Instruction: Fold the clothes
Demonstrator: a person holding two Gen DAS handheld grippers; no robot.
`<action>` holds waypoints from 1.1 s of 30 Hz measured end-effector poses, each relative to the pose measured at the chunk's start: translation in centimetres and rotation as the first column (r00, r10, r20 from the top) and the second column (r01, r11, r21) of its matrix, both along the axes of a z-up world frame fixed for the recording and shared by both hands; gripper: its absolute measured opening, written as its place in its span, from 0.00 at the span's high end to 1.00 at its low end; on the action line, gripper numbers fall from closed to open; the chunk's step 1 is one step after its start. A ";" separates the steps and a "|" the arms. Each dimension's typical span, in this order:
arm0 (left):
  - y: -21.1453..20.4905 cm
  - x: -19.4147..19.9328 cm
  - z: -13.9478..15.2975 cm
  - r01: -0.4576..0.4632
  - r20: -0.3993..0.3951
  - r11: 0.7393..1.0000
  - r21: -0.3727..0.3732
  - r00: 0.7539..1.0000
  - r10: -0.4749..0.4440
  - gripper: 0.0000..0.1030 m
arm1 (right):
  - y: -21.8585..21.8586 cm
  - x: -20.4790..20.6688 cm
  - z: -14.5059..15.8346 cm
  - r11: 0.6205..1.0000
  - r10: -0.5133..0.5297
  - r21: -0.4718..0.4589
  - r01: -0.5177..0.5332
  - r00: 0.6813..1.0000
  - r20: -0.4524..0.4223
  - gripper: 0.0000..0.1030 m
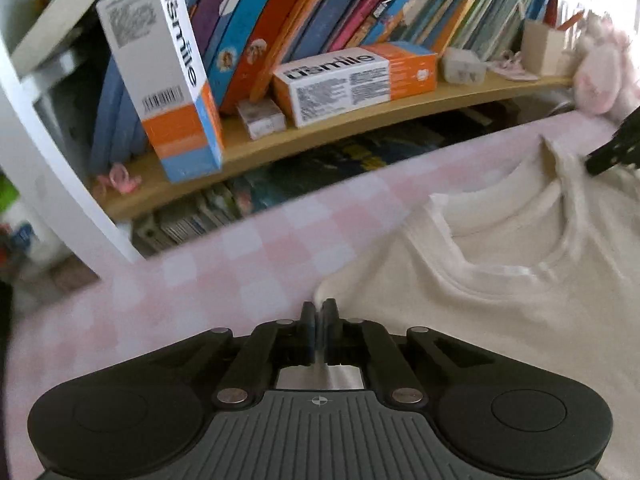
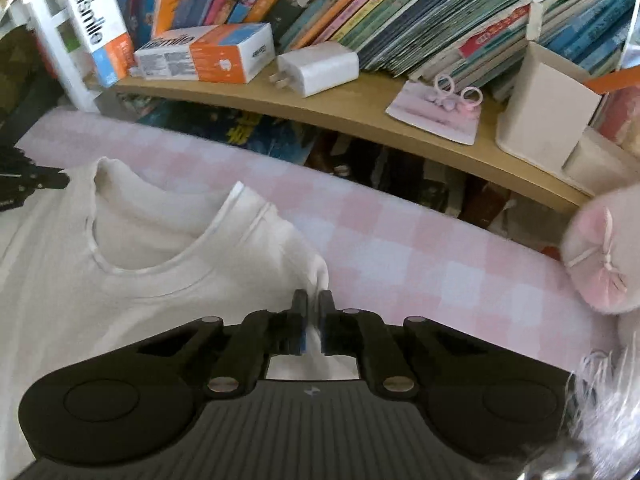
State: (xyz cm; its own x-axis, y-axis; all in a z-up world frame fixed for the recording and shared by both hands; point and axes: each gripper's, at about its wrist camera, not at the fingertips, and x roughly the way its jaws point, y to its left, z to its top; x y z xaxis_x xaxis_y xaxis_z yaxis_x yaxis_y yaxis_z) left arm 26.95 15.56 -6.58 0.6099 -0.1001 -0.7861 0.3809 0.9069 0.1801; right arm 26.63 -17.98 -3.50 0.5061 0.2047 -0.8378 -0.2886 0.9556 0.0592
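Two boxes read "usmile": one upright [image 1: 168, 80] at upper left of the left view, one lying flat [image 1: 352, 80] on the wooden shelf [image 1: 360, 120] among leaning books [image 1: 320, 8]. A white pen pot [image 2: 548, 108] at right holds orange items; contents otherwise unclear. A cream shirt [image 1: 500, 280] lies collar-up on the pink checked bed [image 1: 240, 260]. Left gripper [image 1: 319, 312] fingers are pinched on the shirt's shoulder edge; right gripper [image 2: 313, 304] fingers are likewise clamped on the opposite shoulder.
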 end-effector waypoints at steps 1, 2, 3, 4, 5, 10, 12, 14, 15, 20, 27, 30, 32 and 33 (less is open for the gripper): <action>-0.2 0.7 0.0 -0.009 0.011 1.000 0.020 1.000 0.008 0.96 | 0.3 0.1 -0.1 1.000 -0.028 -0.014 0.028 0.999 0.019 0.95; -0.4 1.5 -0.1 -0.021 0.024 0.999 0.039 1.000 0.020 0.96 | 0.7 0.4 -0.1 0.998 -0.057 -0.027 0.058 0.998 0.040 0.95; -0.5 2.3 -0.2 -0.027 0.036 0.998 0.056 0.999 0.025 0.96 | 0.9 0.7 -0.2 0.995 -0.086 -0.036 0.088 0.994 0.060 0.95; -0.9 3.0 -0.3 -0.024 0.052 0.997 0.077 0.998 0.020 0.96 | 1.1 1.0 -0.2 0.992 -0.113 -0.040 0.116 0.991 0.075 0.95; -1.3 3.7 -0.5 -0.020 0.066 0.995 0.099 0.998 0.013 0.97 | 1.2 1.6 -0.3 0.989 -0.139 -0.039 0.143 0.987 0.085 0.95; -2.0 6.9 -0.8 -0.029 0.100 0.989 0.147 0.995 0.014 0.96 | 2.2 4.2 -0.8 0.968 -0.240 -0.046 0.248 0.962 0.131 0.95; -2.1 7.5 -0.9 -0.040 0.106 0.987 0.156 0.994 0.024 0.96 | 2.8 5.1 -1.0 0.963 -0.247 -0.071 0.260 0.957 0.150 0.95; -1.9 7.4 -0.7 -0.049 0.103 0.990 0.132 0.994 0.036 0.94 | 3.3 5.6 -1.0 0.961 -0.244 -0.096 0.261 0.957 0.155 0.94; -1.5 6.9 -0.4 -0.050 0.106 0.993 0.110 0.994 0.038 0.89 | 3.3 5.3 -0.7 0.961 -0.239 -0.099 0.257 0.957 0.164 0.93; 4.8 0.7 3.9 -0.112 0.171 0.992 -0.055 0.978 0.120 0.72 | 2.6 1.6 1.7 0.969 -0.209 -0.085 0.234 0.949 0.235 0.61; 14.5 -10.4 5.4 -0.324 0.133 0.940 -0.102 0.933 0.336 0.43 | 1.2 -11.1 3.2 0.974 -0.201 -0.061 0.217 0.958 0.204 0.56; 17.6 -12.1 4.1 -0.425 0.110 0.904 -0.054 0.897 0.429 0.40 | 1.8 -16.0 2.6 0.957 -0.272 -0.055 0.285 0.948 0.165 0.56; 19.5 -11.9 3.4 -0.482 0.098 0.873 -0.072 0.868 0.487 0.40 | 2.3 -19.3 2.2 0.941 -0.325 -0.051 0.336 0.934 0.148 0.56; 20.2 -11.4 3.2 -0.505 0.091 0.857 -0.096 0.853 0.513 0.40 | 2.7 -20.8 2.0 0.932 -0.348 -0.052 0.358 0.926 0.148 0.55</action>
